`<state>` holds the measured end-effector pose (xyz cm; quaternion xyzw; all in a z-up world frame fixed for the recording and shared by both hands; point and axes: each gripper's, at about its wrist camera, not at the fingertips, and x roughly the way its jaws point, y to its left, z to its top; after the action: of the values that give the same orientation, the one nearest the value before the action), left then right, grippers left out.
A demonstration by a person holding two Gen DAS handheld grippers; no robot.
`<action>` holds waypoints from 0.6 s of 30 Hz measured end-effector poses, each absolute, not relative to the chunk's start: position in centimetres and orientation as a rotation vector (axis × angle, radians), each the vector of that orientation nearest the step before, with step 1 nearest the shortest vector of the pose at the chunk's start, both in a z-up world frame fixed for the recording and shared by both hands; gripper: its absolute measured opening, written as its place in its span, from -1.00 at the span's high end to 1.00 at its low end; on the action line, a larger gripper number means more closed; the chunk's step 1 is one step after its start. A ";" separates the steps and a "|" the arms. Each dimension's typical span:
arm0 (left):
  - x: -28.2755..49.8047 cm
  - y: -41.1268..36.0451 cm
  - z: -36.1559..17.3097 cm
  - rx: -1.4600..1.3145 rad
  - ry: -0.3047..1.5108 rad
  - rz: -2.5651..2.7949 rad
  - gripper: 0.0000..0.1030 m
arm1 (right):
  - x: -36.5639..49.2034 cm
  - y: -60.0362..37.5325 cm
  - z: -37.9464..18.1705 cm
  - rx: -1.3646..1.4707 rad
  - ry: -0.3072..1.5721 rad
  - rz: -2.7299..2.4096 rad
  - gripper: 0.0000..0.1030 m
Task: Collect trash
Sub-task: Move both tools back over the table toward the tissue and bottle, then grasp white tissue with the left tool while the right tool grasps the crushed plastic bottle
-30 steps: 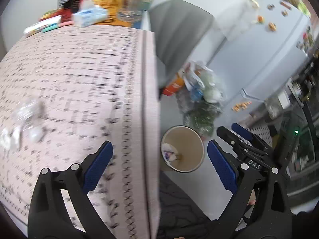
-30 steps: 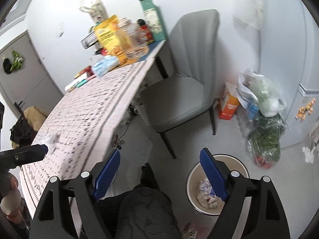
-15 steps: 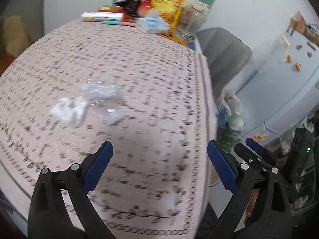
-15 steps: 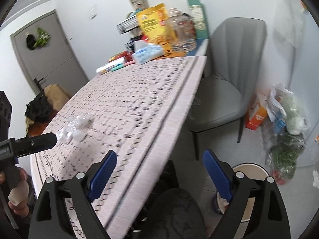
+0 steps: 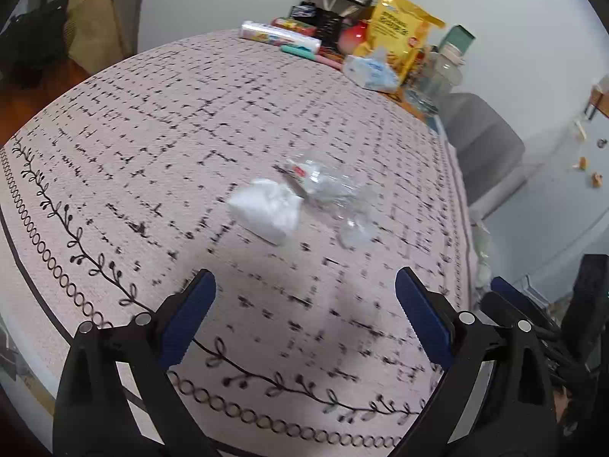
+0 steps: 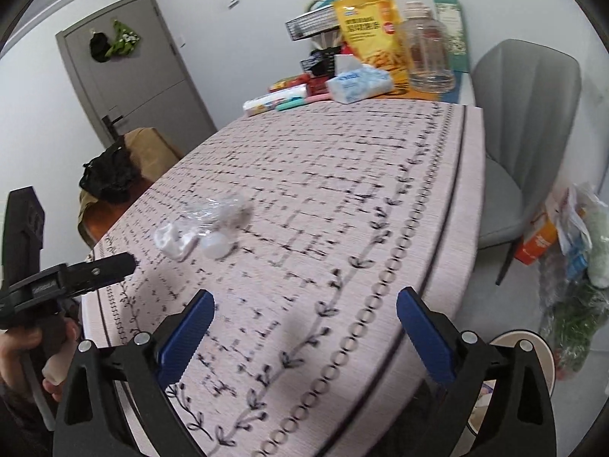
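Left gripper: 2 blue-padded fingers spread wide, nothing between them, hanging over the near part of the table; seen from the side in the right wrist view, gripped by a hand
Right gripper: fingers well apart and just been widening further, nothing between them, above the table's near right edge
Table: covered by a pinkish cloth with black dashes and a vine border
Crumpled white tissue: lies on the cloth ahead of the left gripper, clear of its fingers
Clear plastic wrapper: just beside the tissue on its far right, touching it or nearly so; the blur leaves that unsettled
Small clear piece: near the wrapper's front end, possibly part of it
Trash bin: on the floor past the table's right edge, partly hidden behind the right gripper
Far end of table: yellow snack bag, tissue pack, clear jar
Grey chair: at the table's right side
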<state>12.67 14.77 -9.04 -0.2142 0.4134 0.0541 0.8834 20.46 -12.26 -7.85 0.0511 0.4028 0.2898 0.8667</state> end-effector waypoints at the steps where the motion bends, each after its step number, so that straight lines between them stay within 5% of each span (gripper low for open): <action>1: 13.0 15.0 -9.3 -0.447 0.870 0.121 -0.83 | 20.6 -11.9 -7.8 0.107 0.843 0.613 -0.82; 18: 17.8 17.8 -11.6 -0.485 0.851 0.187 -0.41 | 23.1 -8.3 -8.3 0.045 0.901 0.613 -0.58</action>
<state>17.83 17.85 -11.61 -0.2327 0.4082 0.0896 0.8782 23.13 -8.30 -8.27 0.0212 0.4283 0.2917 0.8550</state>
